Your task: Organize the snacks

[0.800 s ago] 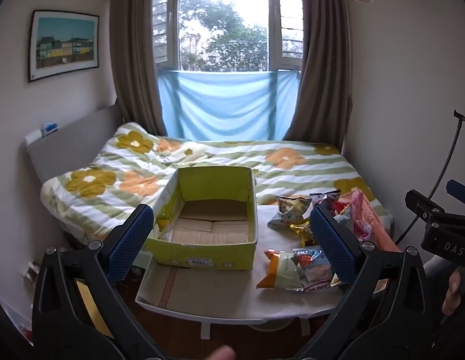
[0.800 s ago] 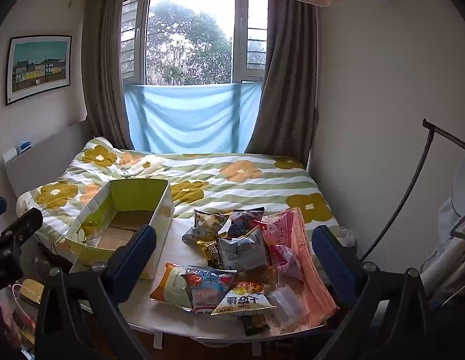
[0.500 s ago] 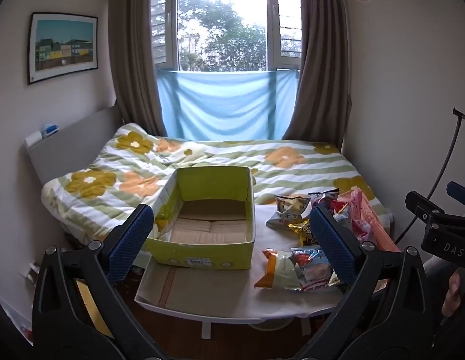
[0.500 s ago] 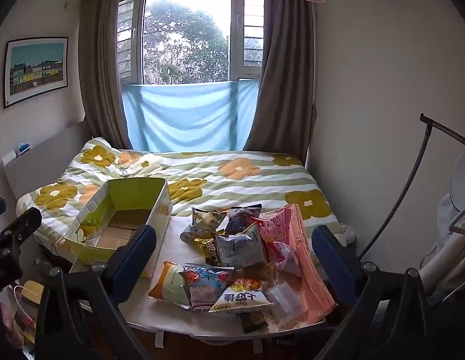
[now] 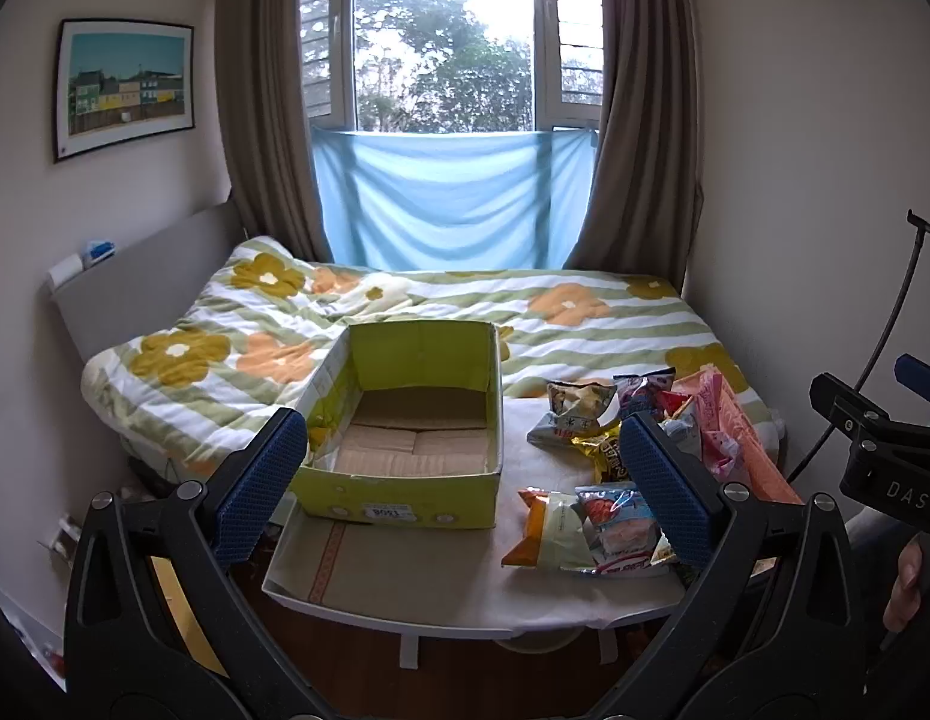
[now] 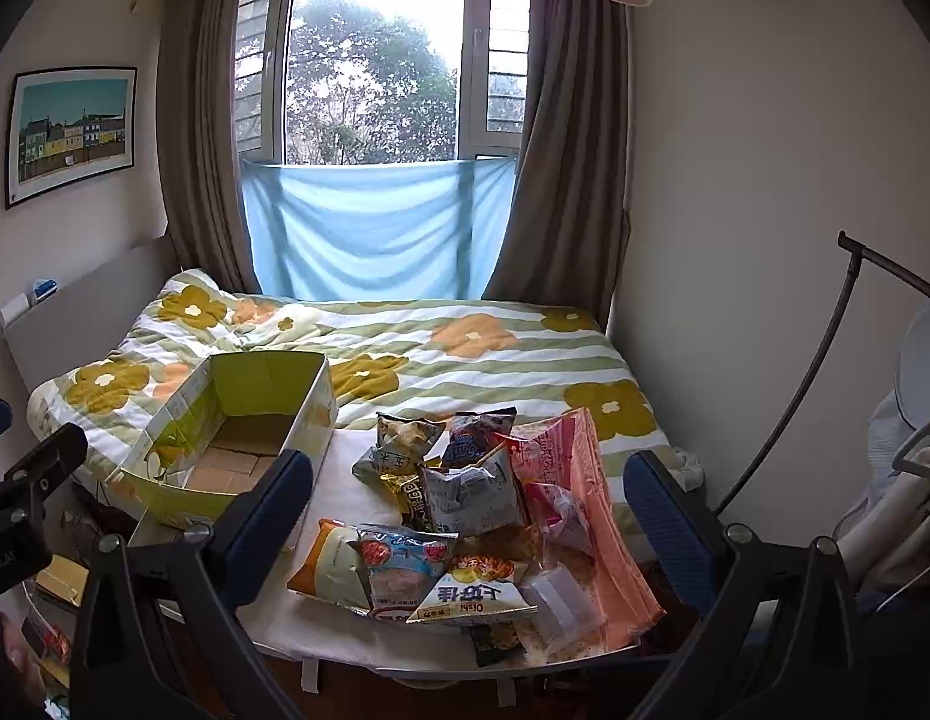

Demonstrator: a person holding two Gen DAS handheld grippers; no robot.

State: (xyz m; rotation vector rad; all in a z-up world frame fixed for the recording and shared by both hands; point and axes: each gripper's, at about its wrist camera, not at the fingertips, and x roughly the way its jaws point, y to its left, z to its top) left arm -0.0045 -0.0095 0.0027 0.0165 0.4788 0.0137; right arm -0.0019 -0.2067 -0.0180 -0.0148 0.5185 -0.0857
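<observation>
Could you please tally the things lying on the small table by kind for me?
Cardboard box: 1
Snack packets: at least 9 (the pile overlaps, so some may be hidden)
Clear plastic container: 1
Total: at least 11

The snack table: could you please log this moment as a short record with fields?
container: yellow-green cardboard box, open top, nothing inside, on the table's left part
snacks: pile of snack packets lying right of the box, none in it
surface: white table at the foot of the bed
left hand-held gripper: open, holds nothing, above the table
right hand-held gripper: open, holds nothing, facing the pile
</observation>
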